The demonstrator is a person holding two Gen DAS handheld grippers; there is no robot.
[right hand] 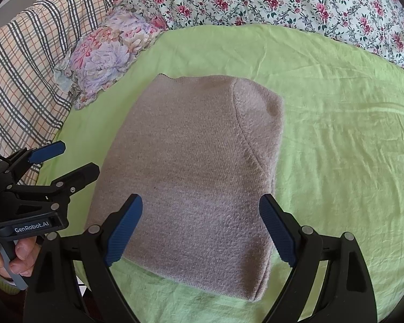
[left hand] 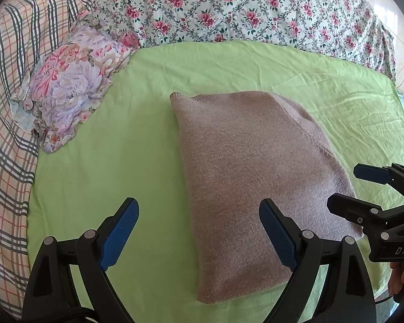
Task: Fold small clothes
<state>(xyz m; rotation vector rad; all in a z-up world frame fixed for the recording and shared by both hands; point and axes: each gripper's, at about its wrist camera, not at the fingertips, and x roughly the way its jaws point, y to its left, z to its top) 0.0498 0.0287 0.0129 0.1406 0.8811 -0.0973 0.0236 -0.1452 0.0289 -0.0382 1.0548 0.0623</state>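
A pinkish-grey knitted sweater point(left hand: 250, 177) lies folded into a compact rectangle on the light green sheet point(left hand: 115, 145); it also shows in the right wrist view point(right hand: 196, 172). My left gripper point(left hand: 199, 231) is open and empty, hovering over the sweater's near left edge. My right gripper point(right hand: 202, 228) is open and empty above the sweater's near edge. In the left wrist view the right gripper point(left hand: 347, 188) shows at the sweater's right side. In the right wrist view the left gripper point(right hand: 72, 158) shows at the sweater's left side.
A floral pillow point(left hand: 72, 86) lies at the back left of the green sheet point(right hand: 336, 134). A plaid blanket point(left hand: 10, 107) lies along the left. A flowered quilt point(left hand: 242, 8) runs along the back.
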